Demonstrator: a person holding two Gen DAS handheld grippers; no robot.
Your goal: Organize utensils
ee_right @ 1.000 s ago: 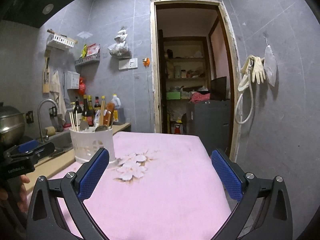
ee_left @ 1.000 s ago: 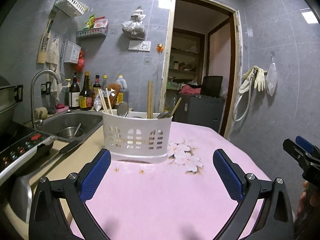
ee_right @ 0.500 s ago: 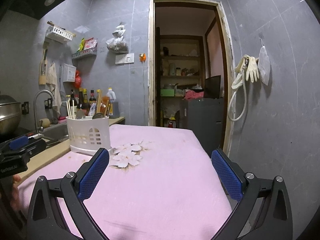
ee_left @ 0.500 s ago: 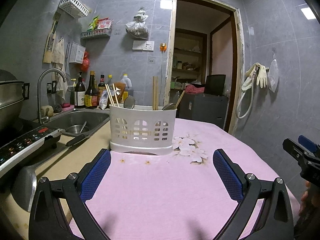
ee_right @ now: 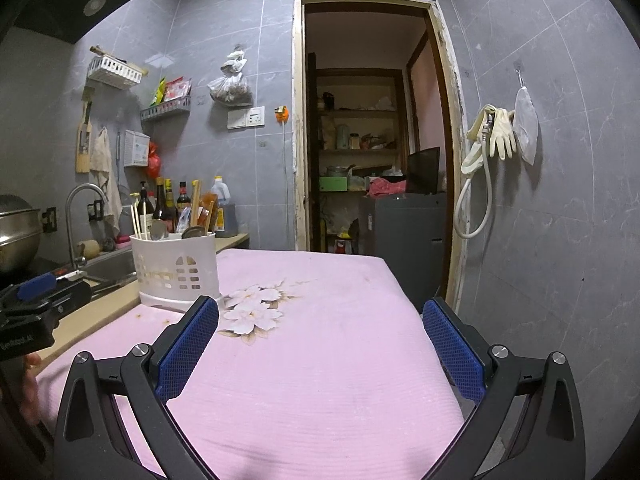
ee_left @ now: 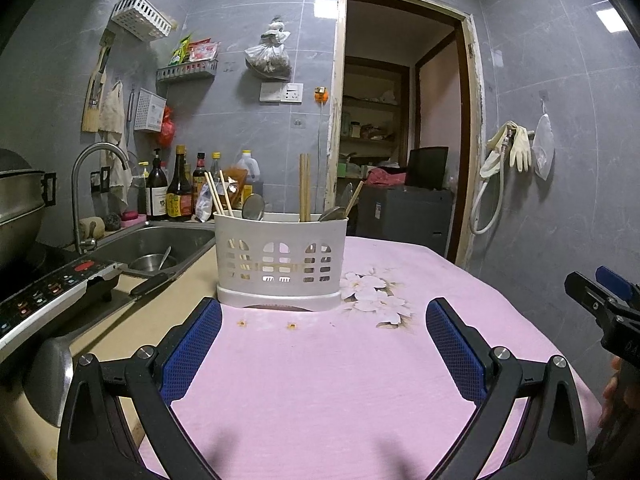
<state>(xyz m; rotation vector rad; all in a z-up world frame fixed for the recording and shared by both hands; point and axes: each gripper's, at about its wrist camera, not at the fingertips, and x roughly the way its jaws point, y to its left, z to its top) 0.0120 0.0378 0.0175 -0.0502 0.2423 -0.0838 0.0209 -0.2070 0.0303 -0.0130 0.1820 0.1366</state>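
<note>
The left gripper (ee_left: 323,320) is being held spread wide with nothing between its 2 blue pads (ee_left: 191,350), low over the pink cloth (ee_left: 328,380). The right gripper (ee_right: 320,320) is likewise being kept fully spread and empty. The white utensil holder (ee_left: 280,258) is being seen upright at the far left of the cloth, beside the sink (ee_left: 160,240), with chopsticks (ee_left: 305,188) and spoons (ee_left: 253,207) standing in it.
</note>
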